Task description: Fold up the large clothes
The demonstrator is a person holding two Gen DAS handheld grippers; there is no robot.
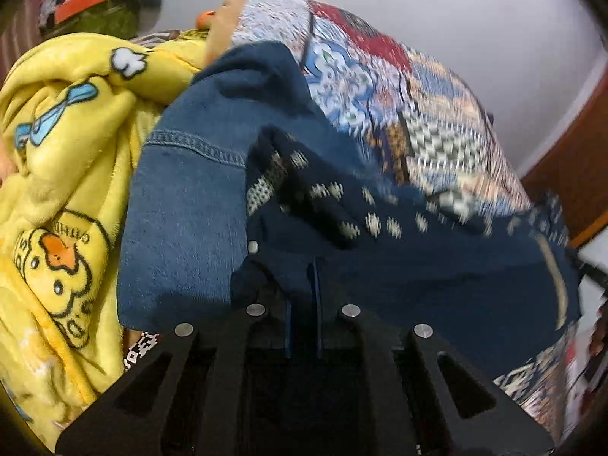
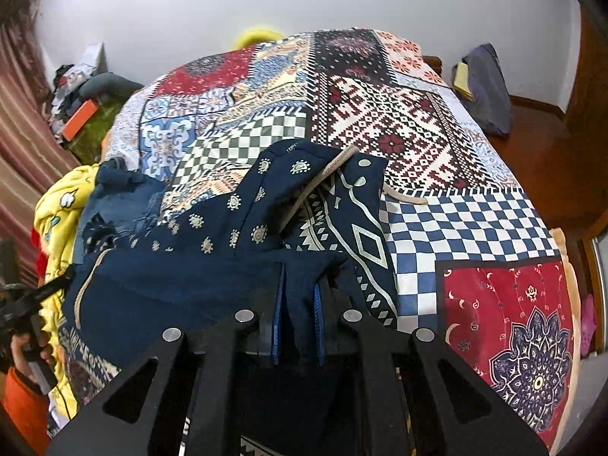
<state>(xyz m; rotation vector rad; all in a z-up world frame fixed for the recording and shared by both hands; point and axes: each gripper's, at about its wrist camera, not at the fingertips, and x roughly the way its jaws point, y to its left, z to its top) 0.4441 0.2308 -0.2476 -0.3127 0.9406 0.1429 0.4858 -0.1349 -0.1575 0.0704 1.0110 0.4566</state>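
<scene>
- Evidently both tools are pinching one edge of the dark navy printed cotton garment [image 2: 212, 228] so it can be spread for folding: the left gripper [image 1: 302, 304] is clamped on its cloth, and the right gripper [image 2: 298, 304] is closing on a fold between its blue pads
- Its far part is lying crumpled on the patchwork-patterned bedspread [image 2: 437, 144]
- Left of it, blue denim jeans [image 1: 178, 205] and a yellow duck-print fleece blanket [image 1: 57, 174] are waiting
- White walls are standing beyond the bed
</scene>
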